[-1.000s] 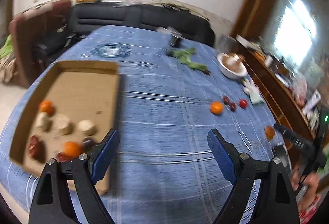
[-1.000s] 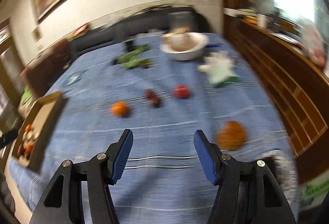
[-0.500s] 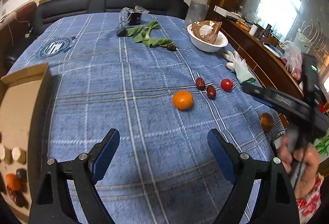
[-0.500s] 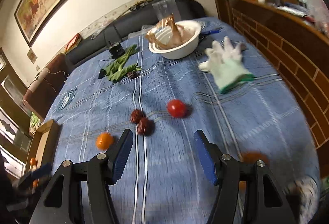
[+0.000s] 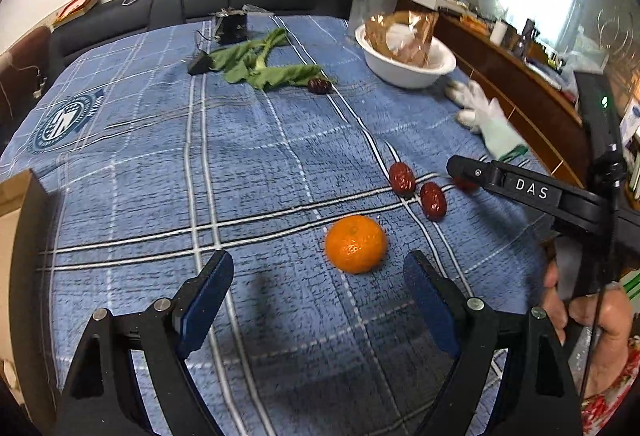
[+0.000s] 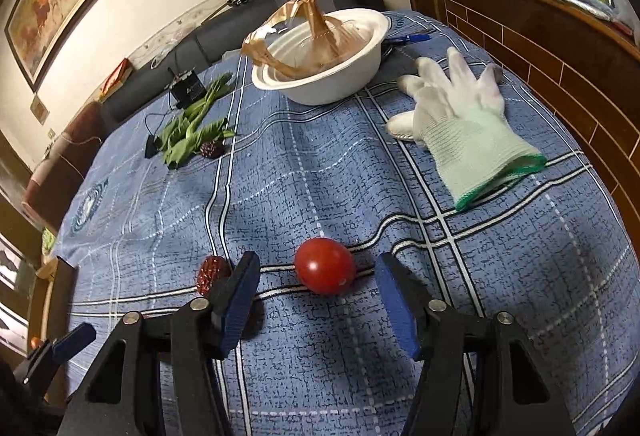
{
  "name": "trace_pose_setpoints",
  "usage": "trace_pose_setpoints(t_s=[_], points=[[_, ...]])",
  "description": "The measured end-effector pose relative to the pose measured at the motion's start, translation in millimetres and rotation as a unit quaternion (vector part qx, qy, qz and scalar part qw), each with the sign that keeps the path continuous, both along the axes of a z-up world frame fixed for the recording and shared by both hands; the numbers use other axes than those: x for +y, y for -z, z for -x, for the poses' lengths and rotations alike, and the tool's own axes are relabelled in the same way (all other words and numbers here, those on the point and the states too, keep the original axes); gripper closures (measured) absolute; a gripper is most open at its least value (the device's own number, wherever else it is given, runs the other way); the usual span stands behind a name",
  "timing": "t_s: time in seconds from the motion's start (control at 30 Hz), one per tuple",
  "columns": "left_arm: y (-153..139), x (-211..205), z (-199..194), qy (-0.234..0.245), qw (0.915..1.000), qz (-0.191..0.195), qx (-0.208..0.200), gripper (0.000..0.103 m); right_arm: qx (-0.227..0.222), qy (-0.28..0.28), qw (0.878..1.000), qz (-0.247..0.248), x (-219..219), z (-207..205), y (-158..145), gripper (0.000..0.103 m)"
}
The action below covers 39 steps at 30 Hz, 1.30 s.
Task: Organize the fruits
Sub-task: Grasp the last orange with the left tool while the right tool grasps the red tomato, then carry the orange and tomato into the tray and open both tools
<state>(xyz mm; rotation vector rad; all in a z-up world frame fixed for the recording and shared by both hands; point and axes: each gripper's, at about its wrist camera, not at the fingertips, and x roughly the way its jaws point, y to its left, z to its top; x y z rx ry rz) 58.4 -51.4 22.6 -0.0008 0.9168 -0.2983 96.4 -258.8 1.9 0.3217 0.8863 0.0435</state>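
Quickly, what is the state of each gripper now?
Left gripper: open, holding nothing; the mandarin lies just ahead.
Right gripper: jaws closing around the cherry tomato, pads not yet touching.

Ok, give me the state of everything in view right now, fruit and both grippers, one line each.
Left gripper: open, empty, the orange just ahead of its fingers.
Right gripper: closing, the tomato between its fingers, not yet pinched.
Orange: loose on the tablecloth.
Tomato: resting on the cloth, ungrasped.
Two red dates: lying side by side, apart from the orange.
White bowl: upright, crumpled brown wrapper inside.
Glove: lying flat.
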Motion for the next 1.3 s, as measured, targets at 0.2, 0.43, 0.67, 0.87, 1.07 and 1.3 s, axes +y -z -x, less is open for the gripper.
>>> trace_pose_setpoints(t_s=[0.2, 0.43, 0.67, 0.87, 1.07, 1.3], points=[[14.0, -20.8, -8.4, 0.021, 0.9993, -0.03, 0.005, 0.054, -0.007, 0.0, 1.0, 0.03, 7.8, 1.8, 1.8, 0.07], [-2.1, -12.8, 3.8, 0.022, 0.9997, -0.013, 0.003, 0.073, -0.032, -0.013, 0.999, 0.028, 13.9, 23.2, -20.7, 0.07], [-36.0, 54.5, 47.5, -0.024, 0.9988, 0.044, -0.003, 0.073, -0.065, -0.058, 0.996, 0.019, 47.4, 58.6, -60.3, 0.07], [-50.1, 152.8, 83.5, -0.1, 0.9943, 0.035, -0.01, 0.072, -0.08, -0.132, 0.988, 0.017, 109.7, 88.6, -77.4, 0.07], [-51.3, 262.8, 100.1, -0.198, 0.9798, 0.029, 0.002, 0.072, -0.084, -0.226, 0.971, -0.002, 199.7, 102.0, -87.9, 0.069], [-33.7, 326.3, 79.3, -0.247, 0.968, 0.028, 0.034, 0.072, -0.062, -0.335, 0.94, -0.014, 313.8, 105.0, -73.0, 0.069]])
